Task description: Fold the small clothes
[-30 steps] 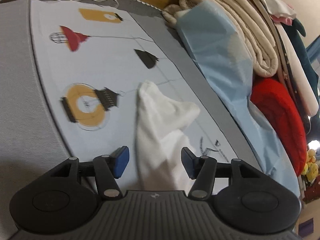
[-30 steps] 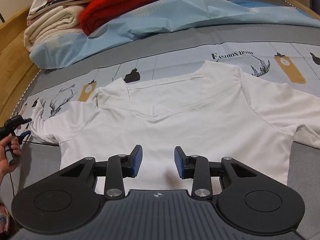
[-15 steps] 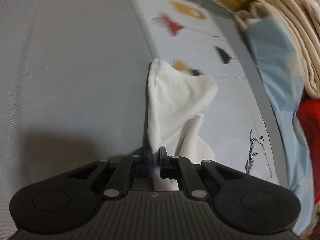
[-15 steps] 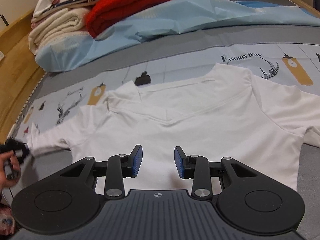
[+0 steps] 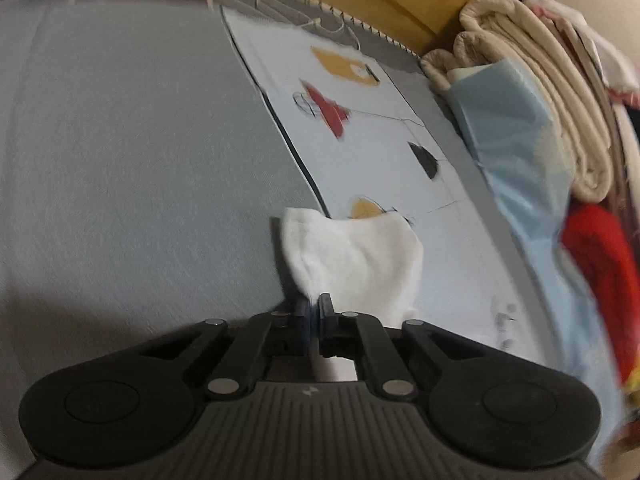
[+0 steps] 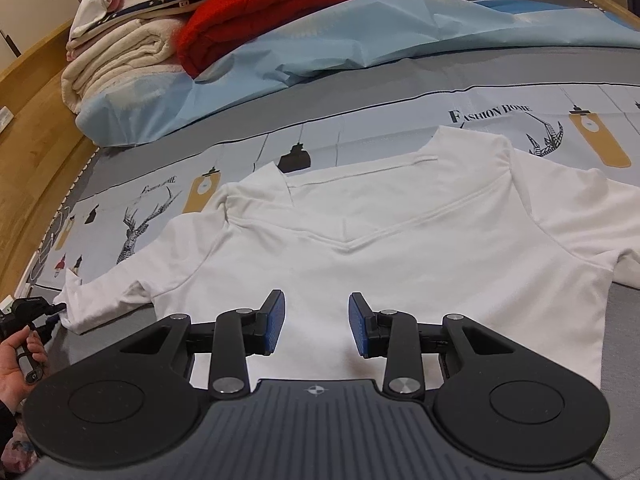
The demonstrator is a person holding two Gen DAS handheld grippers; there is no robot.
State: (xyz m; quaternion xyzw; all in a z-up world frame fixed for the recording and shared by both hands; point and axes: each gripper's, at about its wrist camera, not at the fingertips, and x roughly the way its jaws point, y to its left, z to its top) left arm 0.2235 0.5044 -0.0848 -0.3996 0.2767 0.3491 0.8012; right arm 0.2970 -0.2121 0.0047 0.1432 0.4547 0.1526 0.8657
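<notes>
1. The white V-neck short-sleeved cotton shirt (image 6: 380,248) lies flat, front up, across the middle of the right wrist view on a pale printed bed sheet (image 6: 400,120), its collar toward the top of the frame.
2. The left tool (image 5: 314,312) is pinched tight on the end of the shirt's white sleeve (image 5: 352,256), which bunches up just above the jaws in the lower middle of the left wrist view.
3. In the right wrist view that tool appears small at the left edge, held by a hand (image 6: 16,360), touching the sleeve tip.
4. The right tool (image 6: 316,322) stands wide, empty, its blue pads over the shirt's lower part.
5. Printed on the sheet at upper right are the words "FASHION HOME" (image 6: 490,113); a smaller script line beside the deer drawing at left is unreadable.
6. A light blue sheet (image 6: 360,40), a red blanket (image 6: 272,4) and cream folded blankets (image 6: 116,60) are piled along the top.
</notes>
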